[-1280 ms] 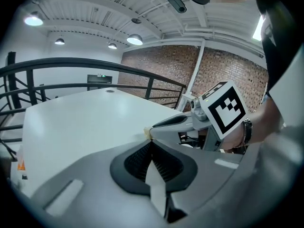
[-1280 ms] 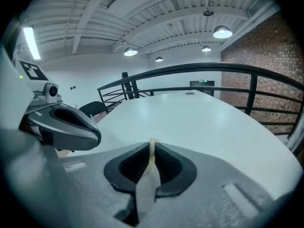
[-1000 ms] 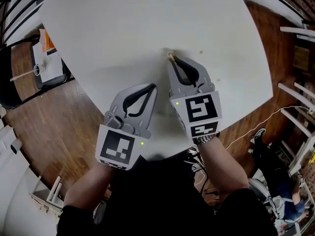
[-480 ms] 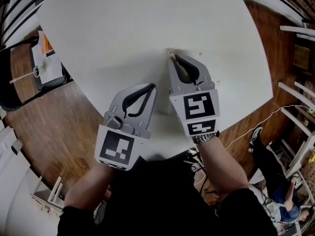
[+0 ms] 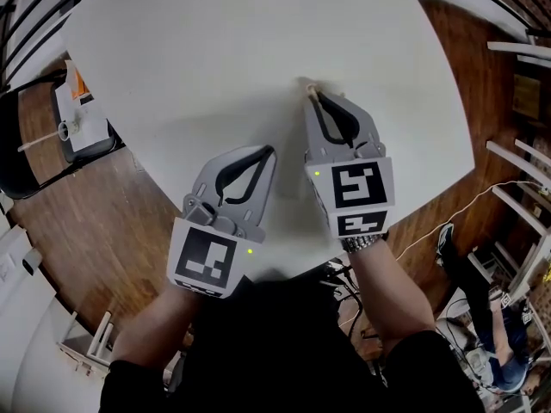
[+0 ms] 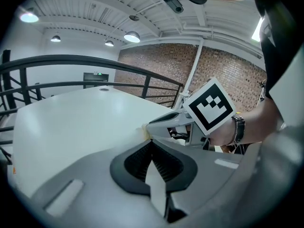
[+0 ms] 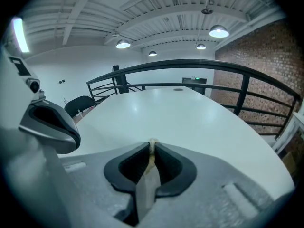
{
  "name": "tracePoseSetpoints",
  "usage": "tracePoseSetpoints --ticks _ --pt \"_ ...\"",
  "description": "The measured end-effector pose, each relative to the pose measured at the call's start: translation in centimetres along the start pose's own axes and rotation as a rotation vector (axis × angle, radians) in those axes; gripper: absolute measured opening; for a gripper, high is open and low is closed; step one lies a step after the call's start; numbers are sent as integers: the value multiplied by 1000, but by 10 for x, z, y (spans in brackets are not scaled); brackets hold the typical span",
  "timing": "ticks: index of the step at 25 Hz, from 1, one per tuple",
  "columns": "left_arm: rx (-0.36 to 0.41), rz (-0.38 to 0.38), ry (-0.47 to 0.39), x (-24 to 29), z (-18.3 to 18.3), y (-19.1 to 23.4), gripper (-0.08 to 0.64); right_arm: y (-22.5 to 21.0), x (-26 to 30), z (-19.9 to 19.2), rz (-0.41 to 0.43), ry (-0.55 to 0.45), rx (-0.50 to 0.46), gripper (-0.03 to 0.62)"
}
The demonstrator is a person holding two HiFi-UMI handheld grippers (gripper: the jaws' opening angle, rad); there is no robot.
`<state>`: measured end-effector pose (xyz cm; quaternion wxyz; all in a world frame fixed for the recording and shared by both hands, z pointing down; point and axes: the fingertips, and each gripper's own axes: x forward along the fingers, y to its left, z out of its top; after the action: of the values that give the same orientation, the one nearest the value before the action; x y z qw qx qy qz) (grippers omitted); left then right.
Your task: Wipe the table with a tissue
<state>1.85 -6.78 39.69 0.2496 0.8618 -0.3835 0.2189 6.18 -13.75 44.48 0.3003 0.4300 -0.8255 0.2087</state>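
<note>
One white table (image 5: 215,50), tissue (image 7: 153,144), floorboards (image 5: 103,222), brick wall (image 6: 228,70)

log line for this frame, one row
phase: wipe | right gripper: shut on tissue, tip at white table | left gripper: shut, empty, over near table edge

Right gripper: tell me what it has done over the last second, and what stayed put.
The right gripper, shut on a small beige wad of tissue, slid slightly to the right and farther out across the white table. Nothing was taken up or let go. The left gripper stayed where it was, jaws together and empty.
</note>
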Motion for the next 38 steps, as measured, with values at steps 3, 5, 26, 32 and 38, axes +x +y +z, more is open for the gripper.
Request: tracePoseSetpoints --ticks 3,5,26,32,38 --pt "4 -3 0 2 1 -2 14 -6 -4 0 -13 -5 4 26" --pt "7 -5 -1 2 1 -3 14 -11 -7 -3 -26 -6 2 26" --pt "23 -18 9 18 8 -17 14 -44 -9 -23 -76 74 -36 26" --pt "30 -22 12 21 8 -19 14 -52 -13 -24 -95 69 -26 25" --pt "41 -32 14 24 10 -26 14 -62 -25 -23 -118 48 -18 26"
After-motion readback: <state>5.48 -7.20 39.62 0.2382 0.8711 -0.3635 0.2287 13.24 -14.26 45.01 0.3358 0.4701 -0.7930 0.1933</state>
